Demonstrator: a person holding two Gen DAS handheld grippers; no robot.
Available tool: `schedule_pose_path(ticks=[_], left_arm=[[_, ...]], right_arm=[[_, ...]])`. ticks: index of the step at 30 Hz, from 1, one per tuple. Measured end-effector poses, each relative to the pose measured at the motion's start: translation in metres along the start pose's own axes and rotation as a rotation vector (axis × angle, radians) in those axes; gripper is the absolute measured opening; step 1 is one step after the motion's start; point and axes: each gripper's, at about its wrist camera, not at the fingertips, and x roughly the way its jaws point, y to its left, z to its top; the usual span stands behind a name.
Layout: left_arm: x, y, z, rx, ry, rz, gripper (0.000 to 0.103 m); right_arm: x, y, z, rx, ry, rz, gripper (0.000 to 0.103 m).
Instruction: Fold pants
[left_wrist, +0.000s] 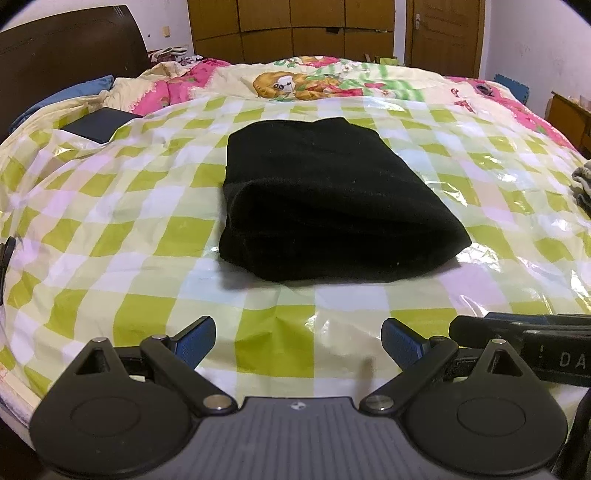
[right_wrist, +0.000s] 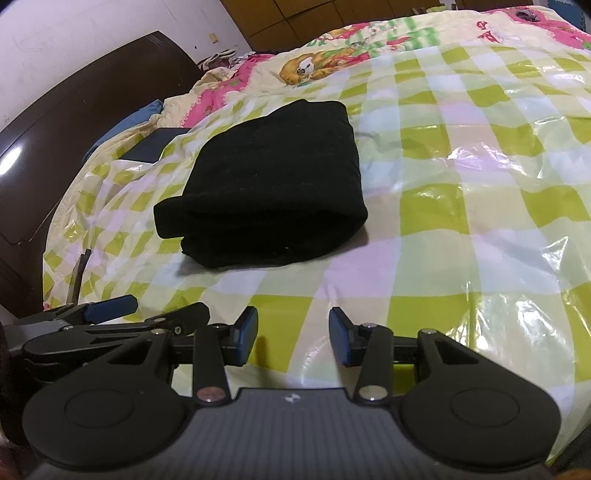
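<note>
left wrist view: the left gripper (left_wrist: 298, 341) hung low over the sheet (left_wrist: 122, 206), its blue pads spread wide with nothing between them. the pants (left_wrist: 325, 206) lay ahead of it, well apart from the fingertips — a black, thick folded bundle flat on the green-and-white checked plastic, rounded fold edge toward the camera. a dark box (left_wrist: 98, 125) sat at the far left by the blue pillow (left_wrist: 70, 96). the right gripper (left_wrist: 524, 332) poked in from the right edge, just beside the left one.

right wrist view: the right gripper (right_wrist: 293, 334) also stood open, at a narrower gap, pads empty. the pants (right_wrist: 269, 184) lay ahead and to the left, untouched. the left gripper (right_wrist: 110, 308) showed at lower left. the headboard (right_wrist: 74, 110) rose dark behind the quilt (right_wrist: 332, 48).
</note>
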Motion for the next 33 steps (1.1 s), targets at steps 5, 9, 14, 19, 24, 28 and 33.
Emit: schedule_pose_path(ticks=[5,9,14,19,24,28,33], left_arm=[[-0.0004,0.0004,-0.0008,0.0,0.003,-0.007,0.103],[-0.0011,-0.0004,-0.0011,0.004,0.001,-0.013,0.103],[-0.0004,-0.0002,-0.0017,0.002,0.004,-0.018,0.103],[-0.0001,-0.0007,-0.0024,0.003,0.005,-0.019,0.103],[0.0,-0.0014,-0.0027,0.003,0.005,-0.018,0.103],[0.0,-0.0013,-0.0027,0.003,0.004,-0.018,0.103],[0.0,-0.0011,-0.0026,0.003,0.004,-0.018,0.103]], right_arm=[[-0.0004,0.0022,0.0,-0.017,-0.001,-0.008,0.044],[-0.0002,0.0024,-0.0002,-0.018,-0.001,-0.009,0.045],[0.0003,0.0024,-0.0007,-0.025,-0.002,-0.012,0.045],[0.0008,0.0024,-0.0008,-0.027,0.001,-0.007,0.048],[0.001,0.0021,-0.0004,-0.029,0.0,-0.006,0.049],[0.001,0.0021,-0.0004,-0.03,0.0,-0.006,0.049],[0.0007,0.0023,-0.0004,-0.031,0.0,-0.006,0.049]])
